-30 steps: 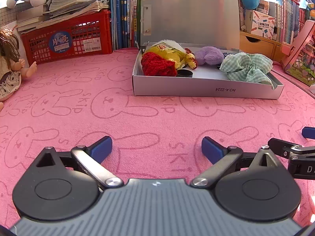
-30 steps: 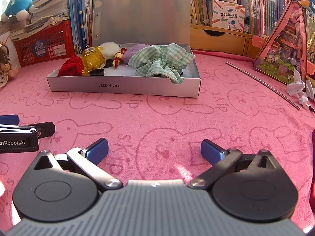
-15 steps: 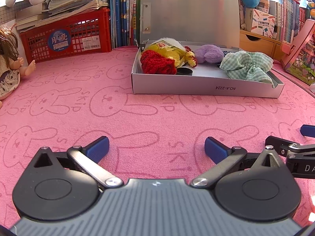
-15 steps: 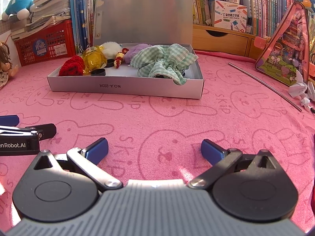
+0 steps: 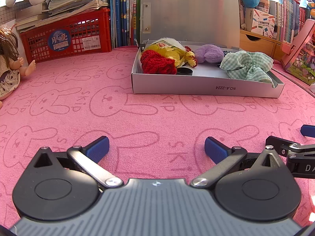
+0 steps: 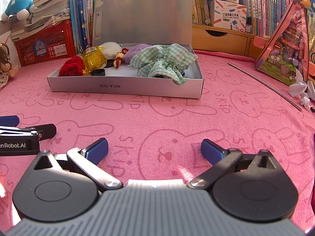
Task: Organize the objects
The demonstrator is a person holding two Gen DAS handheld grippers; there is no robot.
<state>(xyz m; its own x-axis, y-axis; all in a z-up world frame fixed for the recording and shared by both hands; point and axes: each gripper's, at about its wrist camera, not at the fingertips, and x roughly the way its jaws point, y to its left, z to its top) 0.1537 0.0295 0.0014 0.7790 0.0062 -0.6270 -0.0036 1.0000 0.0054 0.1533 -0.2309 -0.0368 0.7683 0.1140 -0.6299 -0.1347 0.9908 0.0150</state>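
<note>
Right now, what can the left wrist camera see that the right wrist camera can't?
Only the left wrist view shows much of the doll's dress; the right view catches just the doll's edge. Only the right wrist view shows the metal rod and the white folded paper. Both show the grey box holding the red knit piece and green checked cloth, and both open grippers: left gripper, right gripper.

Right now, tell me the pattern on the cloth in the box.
Green-and-white gingham check on the cloth; right wrist view shows it best.
</note>
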